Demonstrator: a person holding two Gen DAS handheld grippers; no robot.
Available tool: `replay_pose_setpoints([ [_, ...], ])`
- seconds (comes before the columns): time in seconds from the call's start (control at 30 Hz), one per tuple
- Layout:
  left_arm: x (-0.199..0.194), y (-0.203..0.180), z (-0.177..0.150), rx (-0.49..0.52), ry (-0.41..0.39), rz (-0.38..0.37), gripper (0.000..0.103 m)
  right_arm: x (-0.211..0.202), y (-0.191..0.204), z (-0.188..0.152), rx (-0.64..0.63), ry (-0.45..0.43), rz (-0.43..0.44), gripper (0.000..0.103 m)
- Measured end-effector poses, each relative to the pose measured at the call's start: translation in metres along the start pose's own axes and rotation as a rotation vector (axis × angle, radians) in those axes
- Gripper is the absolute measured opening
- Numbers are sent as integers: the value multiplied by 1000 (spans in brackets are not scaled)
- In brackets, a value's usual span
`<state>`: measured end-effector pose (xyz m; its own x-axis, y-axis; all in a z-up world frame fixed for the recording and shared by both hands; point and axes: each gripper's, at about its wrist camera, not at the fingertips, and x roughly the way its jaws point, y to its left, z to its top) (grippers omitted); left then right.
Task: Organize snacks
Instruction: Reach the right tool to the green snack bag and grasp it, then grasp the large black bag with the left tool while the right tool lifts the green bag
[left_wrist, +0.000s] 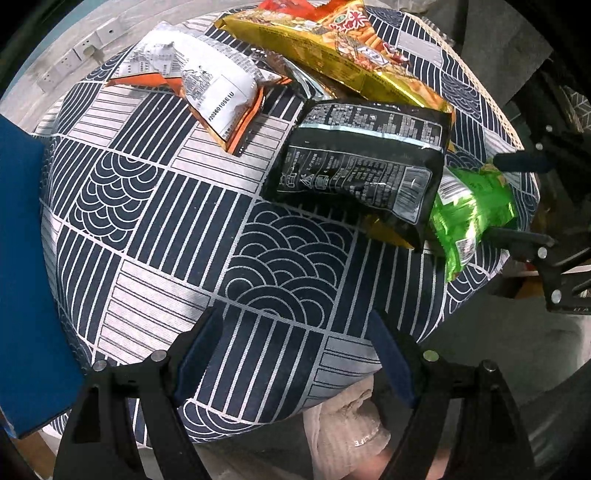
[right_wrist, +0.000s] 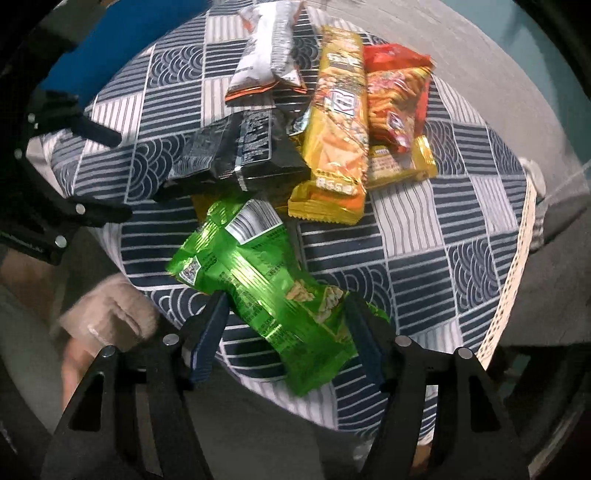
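Several snack bags lie on a round table with a navy-and-white patterned cloth (left_wrist: 184, 236). A green bag (right_wrist: 266, 288) lies between the fingers of my right gripper (right_wrist: 284, 306), whose jaws stand wide on either side of it; it also shows in the left wrist view (left_wrist: 469, 210). A black bag (left_wrist: 362, 170) (right_wrist: 240, 151) lies beside it, on a yellow bag (left_wrist: 332, 48) (right_wrist: 340, 125). A white-and-orange bag (left_wrist: 207, 81) (right_wrist: 266, 48) and a red bag (right_wrist: 399, 96) lie further off. My left gripper (left_wrist: 295, 325) is open and empty over bare cloth.
A blue box (left_wrist: 26, 280) sits at the table's left edge in the left wrist view. A white power strip (left_wrist: 81, 55) lies on the floor beyond the table. The table edge drops off close to both grippers.
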<state>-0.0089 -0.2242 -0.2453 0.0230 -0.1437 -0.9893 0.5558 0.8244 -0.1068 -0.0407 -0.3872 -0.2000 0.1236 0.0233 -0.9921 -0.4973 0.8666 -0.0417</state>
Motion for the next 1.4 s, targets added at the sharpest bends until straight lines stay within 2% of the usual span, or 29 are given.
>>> replay_pose_setpoints([
  [0.17, 3, 1, -2, 0, 7, 6, 82, 12, 12, 8, -65, -8, -47, 72],
  [0.23, 2, 2, -2, -7, 4, 3, 82, 18, 15, 11, -68, 9, -37, 72],
  [0.3, 1, 4, 0, -13, 1, 2, 82, 24, 21, 13, -96, 31, -42, 63],
  [0.33, 0, 4, 4, -16, -1, 3, 82, 26, 25, 14, -108, 42, -40, 55],
  [0.4, -2, 3, 13, -20, -7, 1, 82, 26, 28, 15, -106, 47, -49, 52],
  [0.47, -4, 4, 20, -26, -15, -6, 82, 23, 24, 15, -70, 44, -26, 45],
  [0.57, -9, 4, 30, -34, -28, -12, 82, 19, 7, 14, 38, 54, 28, 42],
  [0.83, -20, -4, 57, -35, -42, -29, 82, 10, -28, 3, 231, 49, 108, 35],
  [0.93, -19, -9, 53, -49, -44, -29, 82, 11, -36, 0, 290, 50, 136, 35],
  [1.13, -16, -24, 64, -40, -43, -41, 82, 8, -50, -4, 388, 48, 158, 35],
  [1.4, 4, -37, 84, -10, -25, 6, 82, 4, -59, -10, 425, 37, 141, 35],
])
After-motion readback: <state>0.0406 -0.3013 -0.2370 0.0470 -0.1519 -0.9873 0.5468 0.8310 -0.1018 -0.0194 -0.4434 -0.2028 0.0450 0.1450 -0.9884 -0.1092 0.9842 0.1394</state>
